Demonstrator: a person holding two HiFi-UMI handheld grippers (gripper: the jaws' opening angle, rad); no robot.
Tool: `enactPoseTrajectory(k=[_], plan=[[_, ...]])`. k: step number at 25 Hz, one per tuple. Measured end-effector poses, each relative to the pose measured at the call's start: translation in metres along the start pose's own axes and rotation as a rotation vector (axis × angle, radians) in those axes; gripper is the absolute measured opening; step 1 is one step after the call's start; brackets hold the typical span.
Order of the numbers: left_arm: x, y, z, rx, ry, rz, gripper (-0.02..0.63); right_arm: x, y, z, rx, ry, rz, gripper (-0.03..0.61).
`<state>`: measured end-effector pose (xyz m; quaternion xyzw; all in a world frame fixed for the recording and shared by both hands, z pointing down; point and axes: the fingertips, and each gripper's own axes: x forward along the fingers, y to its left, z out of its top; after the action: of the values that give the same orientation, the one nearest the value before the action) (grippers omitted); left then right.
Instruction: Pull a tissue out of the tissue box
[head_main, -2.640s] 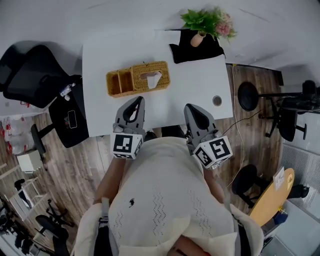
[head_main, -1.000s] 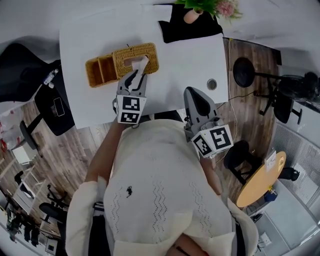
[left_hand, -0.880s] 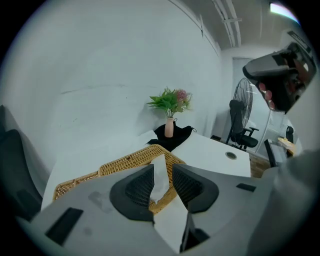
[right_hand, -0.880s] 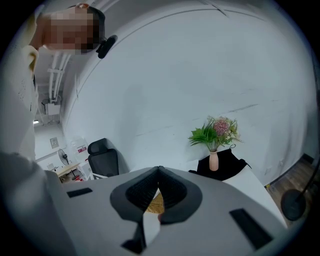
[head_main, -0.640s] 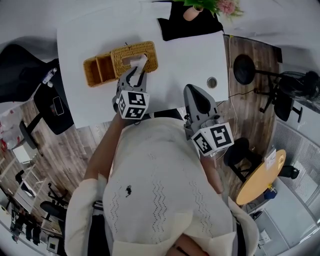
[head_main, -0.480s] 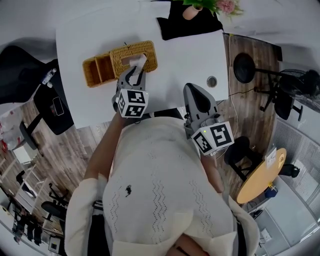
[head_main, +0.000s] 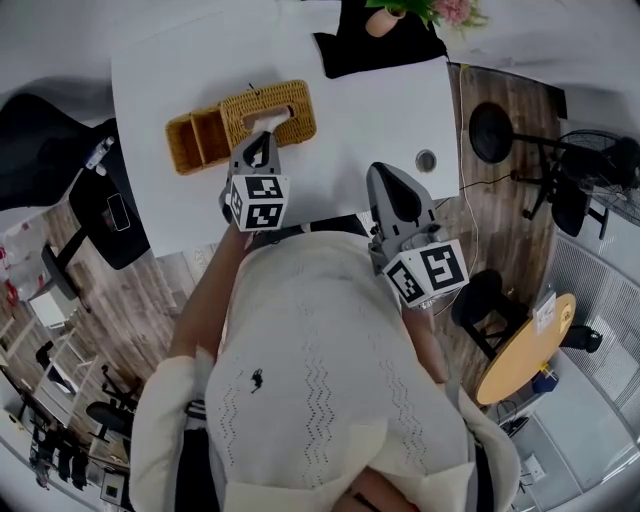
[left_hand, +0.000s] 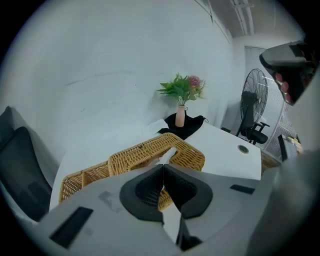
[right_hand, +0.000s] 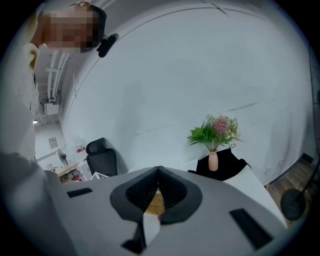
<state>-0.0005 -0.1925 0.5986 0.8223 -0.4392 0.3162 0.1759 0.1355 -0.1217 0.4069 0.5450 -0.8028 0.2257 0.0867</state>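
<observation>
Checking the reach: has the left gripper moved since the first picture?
Yes: the left gripper went from the table edge to the tissue box, jaws just closed on the tissue.

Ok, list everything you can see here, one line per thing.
table: one, white, centre.
wicker tissue box: one, tan, table's left, compartments joined alongside.
tissue: one, white, poking from the box.
cloth: one, black, table's far edge.
vase: one, pink, on the cloth, holding green plant.
grommet: one, grey, table's right.
chairs: several, black, floor around table.
fan: one, black, floor, right.
left gripper: one, grey, jaws just closed, pinching the tissue.
right gripper: one, grey, shut, empty, near table edge.
person's top: one, cream, foreground.
</observation>
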Motion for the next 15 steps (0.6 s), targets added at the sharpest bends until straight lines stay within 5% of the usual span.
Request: enactPoseTrajectory(k=[15], plan=[[-0.019, 0.011, 0.017, -0.017, -0.067, 0.014, 0.014, 0.000, 0.007, -0.002, -0.003, -0.008, 0.006, 0.002]])
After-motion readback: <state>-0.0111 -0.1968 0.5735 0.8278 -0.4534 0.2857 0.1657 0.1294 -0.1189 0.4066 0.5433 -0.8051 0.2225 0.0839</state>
